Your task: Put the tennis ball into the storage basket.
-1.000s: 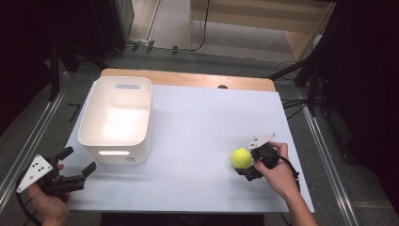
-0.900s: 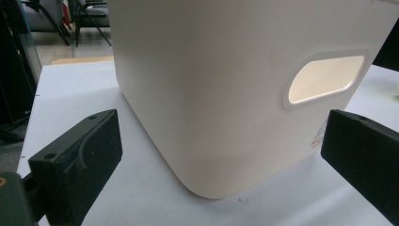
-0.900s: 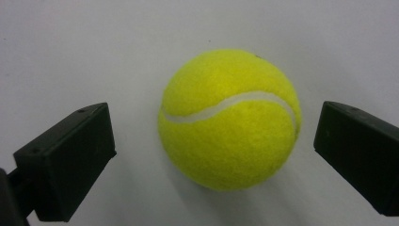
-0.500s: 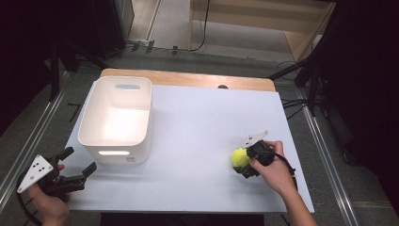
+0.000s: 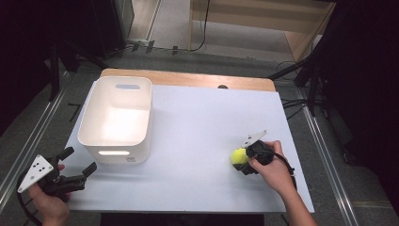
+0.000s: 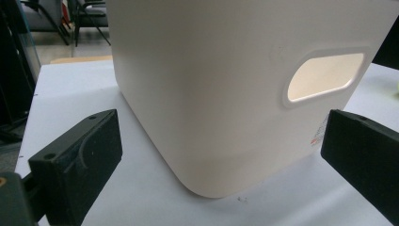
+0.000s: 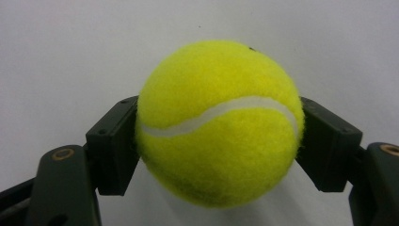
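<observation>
Tennis ball (image 7: 219, 123): a bright yellow-green sphere with a fuzzy felt nap and one curved white seam running across its face from lower left to upper right. Its shape is round and undeformed. In the high view the tennis ball (image 5: 240, 156) sits at the near right part of the white table top (image 5: 202, 122), well apart from the white bin (image 5: 117, 117) at the left. It lies between two black jaws, whose pads press against its opposite sides at about mid-height, with the white surface behind it.
</observation>
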{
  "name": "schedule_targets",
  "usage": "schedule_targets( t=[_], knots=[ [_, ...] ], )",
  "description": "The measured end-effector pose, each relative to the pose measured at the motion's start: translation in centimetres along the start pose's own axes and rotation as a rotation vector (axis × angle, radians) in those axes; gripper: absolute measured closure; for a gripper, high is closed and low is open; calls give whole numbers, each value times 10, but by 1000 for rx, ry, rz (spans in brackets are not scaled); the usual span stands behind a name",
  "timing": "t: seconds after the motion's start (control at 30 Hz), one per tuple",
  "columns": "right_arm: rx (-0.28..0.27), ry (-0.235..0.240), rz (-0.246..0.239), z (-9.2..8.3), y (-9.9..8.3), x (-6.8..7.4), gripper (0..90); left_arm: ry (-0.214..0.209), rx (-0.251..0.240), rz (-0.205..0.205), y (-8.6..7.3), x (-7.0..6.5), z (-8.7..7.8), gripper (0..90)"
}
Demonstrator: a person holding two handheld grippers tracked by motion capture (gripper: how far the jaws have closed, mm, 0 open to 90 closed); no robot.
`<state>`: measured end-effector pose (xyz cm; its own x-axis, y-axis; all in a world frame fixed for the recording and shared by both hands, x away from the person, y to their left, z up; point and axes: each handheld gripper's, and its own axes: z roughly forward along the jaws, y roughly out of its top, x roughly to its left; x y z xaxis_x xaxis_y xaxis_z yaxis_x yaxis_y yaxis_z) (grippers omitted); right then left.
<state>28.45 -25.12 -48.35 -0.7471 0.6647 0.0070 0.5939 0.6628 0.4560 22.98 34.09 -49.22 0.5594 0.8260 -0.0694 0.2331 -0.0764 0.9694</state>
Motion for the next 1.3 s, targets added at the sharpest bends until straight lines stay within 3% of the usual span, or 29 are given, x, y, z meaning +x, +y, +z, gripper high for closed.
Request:
schedule_targets(
  t=[0.1, 0.17, 0.57, 1.3],
  knots=[
    [4, -5, -9, 0, 0, 0, 230, 2, 1, -1, 0, 0, 0, 0],
    [-2, 24, -9, -1, 0, 1, 231, 3, 1, -1, 0, 0, 0, 0],
    [-17, 31, -20, -5, 7, 2, 231, 3, -1, -1, 0, 0, 0, 0],
    [-41, 48, -95, -17, 48, 11, 231, 1, -1, -1, 0, 0, 0, 0]
  ],
)
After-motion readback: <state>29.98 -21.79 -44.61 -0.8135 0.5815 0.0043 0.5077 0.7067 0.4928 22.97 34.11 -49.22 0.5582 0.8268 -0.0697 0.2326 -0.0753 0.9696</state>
